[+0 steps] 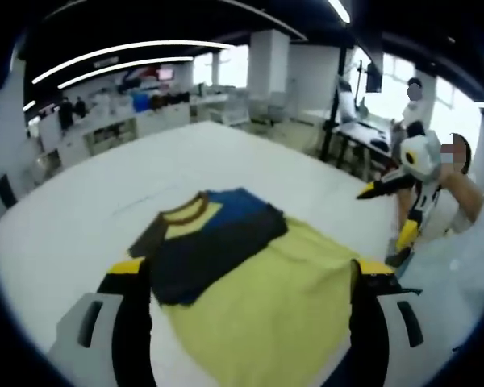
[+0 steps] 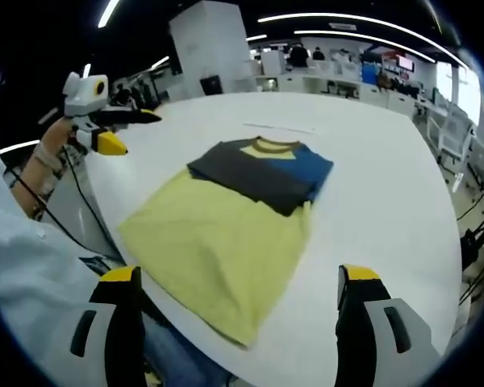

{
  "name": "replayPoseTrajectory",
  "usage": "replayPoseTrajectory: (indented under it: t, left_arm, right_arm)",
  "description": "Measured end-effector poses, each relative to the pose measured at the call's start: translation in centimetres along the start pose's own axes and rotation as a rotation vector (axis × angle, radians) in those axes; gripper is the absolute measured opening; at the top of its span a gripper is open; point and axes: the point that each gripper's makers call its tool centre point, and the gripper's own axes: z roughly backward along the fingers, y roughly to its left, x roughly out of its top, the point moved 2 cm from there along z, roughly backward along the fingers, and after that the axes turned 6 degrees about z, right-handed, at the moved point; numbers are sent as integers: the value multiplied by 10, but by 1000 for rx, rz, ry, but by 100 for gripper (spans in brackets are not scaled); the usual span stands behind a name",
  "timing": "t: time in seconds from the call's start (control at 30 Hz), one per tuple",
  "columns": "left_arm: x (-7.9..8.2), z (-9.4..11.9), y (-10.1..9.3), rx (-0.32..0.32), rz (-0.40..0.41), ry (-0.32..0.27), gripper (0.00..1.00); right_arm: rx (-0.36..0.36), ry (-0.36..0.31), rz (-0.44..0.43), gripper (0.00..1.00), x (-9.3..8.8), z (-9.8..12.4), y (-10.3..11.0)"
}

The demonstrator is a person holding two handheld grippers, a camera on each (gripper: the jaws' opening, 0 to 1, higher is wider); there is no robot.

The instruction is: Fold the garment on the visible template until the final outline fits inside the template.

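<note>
A T-shirt (image 1: 258,290) lies flat on the white table (image 1: 105,185), its yellow body toward me. A dark sleeve is folded across the chest, and a blue sleeve (image 1: 240,203) sits by the collar. My left gripper (image 1: 250,270) stands open low over the hem, with nothing between its fingers. My right gripper (image 1: 391,214), held by a person, hovers open off the shirt's right side. In the right gripper view the shirt (image 2: 226,234) lies ahead of my open right gripper (image 2: 238,276). The left gripper (image 2: 133,131) hangs open beyond the shirt's left edge. A faint line (image 2: 278,126) marks the table past the collar.
The table edge (image 2: 105,218) runs close along the shirt's left side, with a person's sleeve (image 2: 24,274) and a cable (image 2: 81,210) beside it. Wide bare table (image 2: 387,177) spreads to the right and beyond. Desks and shelves (image 1: 113,129) stand far behind.
</note>
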Motion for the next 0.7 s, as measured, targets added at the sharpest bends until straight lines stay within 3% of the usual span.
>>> replayPoseTrajectory:
  t: [0.7]
  left_arm:
    - [-12, 12, 2, 27, 18, 13, 99]
  right_arm:
    - [-10, 9, 4, 100, -4, 4, -3]
